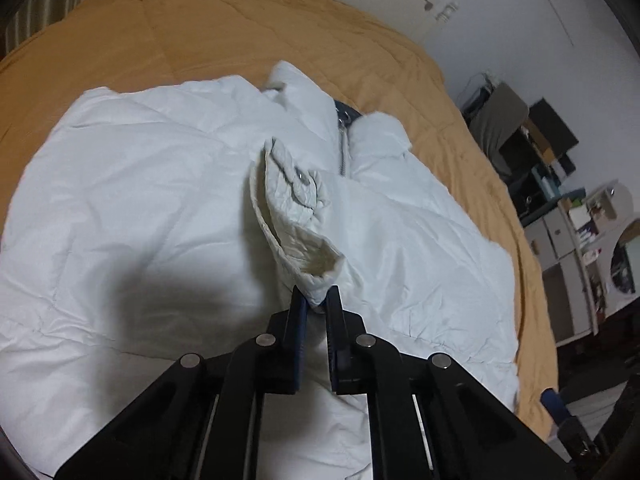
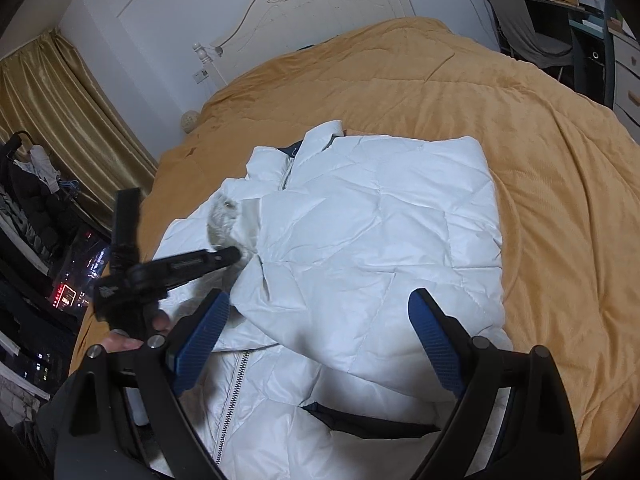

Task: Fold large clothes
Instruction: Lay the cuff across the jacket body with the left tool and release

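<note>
A white puffer jacket [image 1: 152,184] [image 2: 372,232] lies spread on the bed, zipper side up, with one side folded across the front. My left gripper [image 1: 316,304] is shut on the cuff of a sleeve [image 1: 292,220], which stands lifted above the jacket body. The right wrist view shows that left gripper [image 2: 228,258] coming in from the left with its tips at the blurred sleeve cuff [image 2: 222,224], held by a hand [image 2: 124,342]. My right gripper [image 2: 320,332] hovers open over the jacket's lower front, blue pads wide apart with nothing between them.
A mustard-yellow quilt [image 2: 460,92] covers the bed, with a white headboard [image 2: 304,12] behind. Gold curtains [image 2: 60,108] and a clothes rack [image 2: 32,196] stand at the left. A chair and shelves [image 1: 532,148] line the right side past the bed edge.
</note>
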Demonstrator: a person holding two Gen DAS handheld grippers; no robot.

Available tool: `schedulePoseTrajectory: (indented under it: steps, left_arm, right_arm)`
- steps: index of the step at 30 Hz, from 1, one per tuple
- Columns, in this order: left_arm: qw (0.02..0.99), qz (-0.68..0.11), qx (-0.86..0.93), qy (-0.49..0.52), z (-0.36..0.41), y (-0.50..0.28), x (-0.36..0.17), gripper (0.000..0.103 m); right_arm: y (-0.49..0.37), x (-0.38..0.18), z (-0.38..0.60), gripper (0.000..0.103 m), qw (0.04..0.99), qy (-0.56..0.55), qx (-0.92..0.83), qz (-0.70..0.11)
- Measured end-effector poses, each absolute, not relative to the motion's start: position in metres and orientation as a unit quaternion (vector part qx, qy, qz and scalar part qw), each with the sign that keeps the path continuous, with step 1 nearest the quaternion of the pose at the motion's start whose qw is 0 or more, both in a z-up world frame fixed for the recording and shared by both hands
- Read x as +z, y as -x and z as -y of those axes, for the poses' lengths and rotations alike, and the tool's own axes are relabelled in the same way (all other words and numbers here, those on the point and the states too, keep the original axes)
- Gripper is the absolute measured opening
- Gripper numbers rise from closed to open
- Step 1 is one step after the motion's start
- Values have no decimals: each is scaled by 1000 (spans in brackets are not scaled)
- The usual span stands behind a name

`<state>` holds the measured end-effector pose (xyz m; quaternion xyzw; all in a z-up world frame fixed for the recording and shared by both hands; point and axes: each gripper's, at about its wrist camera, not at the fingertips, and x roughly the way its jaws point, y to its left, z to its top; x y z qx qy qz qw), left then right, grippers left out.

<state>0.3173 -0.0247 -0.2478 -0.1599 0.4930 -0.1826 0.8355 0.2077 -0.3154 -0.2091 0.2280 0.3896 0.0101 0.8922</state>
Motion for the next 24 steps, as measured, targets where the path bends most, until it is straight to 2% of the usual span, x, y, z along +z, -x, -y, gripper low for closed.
schedulePoseTrajectory:
  steps: [5,7,8,12,13,15,18,24]
  left_arm:
    - [825,-492,-197,195,-16,-320,-242,7]
    - [819,-504,-195,195,-14,-324,-255,5]
    - [816,-508,-192,197,-13,-325,-261,5]
    - [809,-506,-160,252,-44,-320,-274,4]
    - [814,-497,-152,260,-53,-314,-269,0]
    - [833,-472,-130,258,-72,-298,-252,0]
    - [814,-476,-165,290,-89,-290,-245,0]
    - [784,-502,-208,299,-51,-302,-262,2]
  right_arm:
    - [-215,-208,309,89,893,-220,8,-394]
    - [-222,-211,304,69,889,-215,9,-404]
    - [-226,-214,301,68,886,-213,8,-413]
    - [-232,-221,296,67,881,-209,-4,-424]
    - [-231,-221,296,67,881,-209,-5,-424]
    - [-231,-219,297,67,881,-211,-3,-423]
    - [-233,-217,295,67,884,-209,1,-418]
    - [-240,-220,284,67,881,-205,5,-426]
